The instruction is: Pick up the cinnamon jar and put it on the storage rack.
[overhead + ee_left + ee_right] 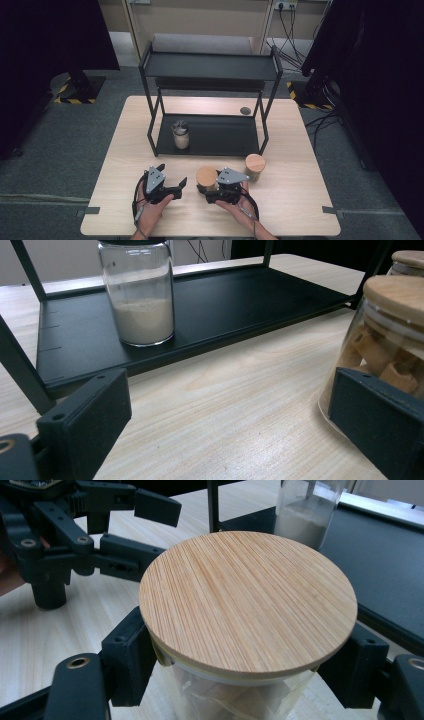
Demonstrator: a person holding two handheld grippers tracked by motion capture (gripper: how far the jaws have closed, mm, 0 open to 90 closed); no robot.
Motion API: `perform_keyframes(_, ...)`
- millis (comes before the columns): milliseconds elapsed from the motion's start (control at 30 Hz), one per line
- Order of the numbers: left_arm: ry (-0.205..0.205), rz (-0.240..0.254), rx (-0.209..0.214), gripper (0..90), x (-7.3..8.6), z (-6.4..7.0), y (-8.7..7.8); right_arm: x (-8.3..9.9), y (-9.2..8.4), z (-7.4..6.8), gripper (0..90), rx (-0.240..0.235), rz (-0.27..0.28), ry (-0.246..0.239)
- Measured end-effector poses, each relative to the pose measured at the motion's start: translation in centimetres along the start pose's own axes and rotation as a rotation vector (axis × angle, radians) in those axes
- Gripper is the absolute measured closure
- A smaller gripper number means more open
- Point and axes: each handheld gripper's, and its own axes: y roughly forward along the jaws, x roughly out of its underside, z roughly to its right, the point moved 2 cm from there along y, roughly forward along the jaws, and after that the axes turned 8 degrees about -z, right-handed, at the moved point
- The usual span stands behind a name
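Right hand-held gripper [210, 188] was clamped on a glass jar [235, 700] just under its round bamboo lid [248, 600], one black jaw pressing each side. The jar stood on the desk [295, 210] near the front edge, holding pale brown chunks.

Left hand-held gripper [176, 176] sat just to the left, jaws spread apart with nothing between them, pointed toward the rack. In its own view the held jar's wall lay just behind one jaw at the right edge; contact could not be told.

A second bamboo-lidded jar [255, 167] stood just right of the held one, near the rack's front right leg.

Black two-tier metal rack [210, 67] occupied the desk's middle beyond both grippers. On its lower shelf [240, 305], toward the left, stood a clear jar of pale powder [139, 295]. The rack's front legs and low shelf lip lay between the grippers and that shelf.

A small dark round disc [245, 110] was set in the desk behind the rack.
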Motion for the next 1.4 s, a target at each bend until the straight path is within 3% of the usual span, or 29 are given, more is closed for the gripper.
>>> perform_keyframes(1400,0.007,-0.001,0.002,1.5,0.0,0.0,0.0,-2.2,-0.3,0.6,26.0,0.028,0.018,0.007)
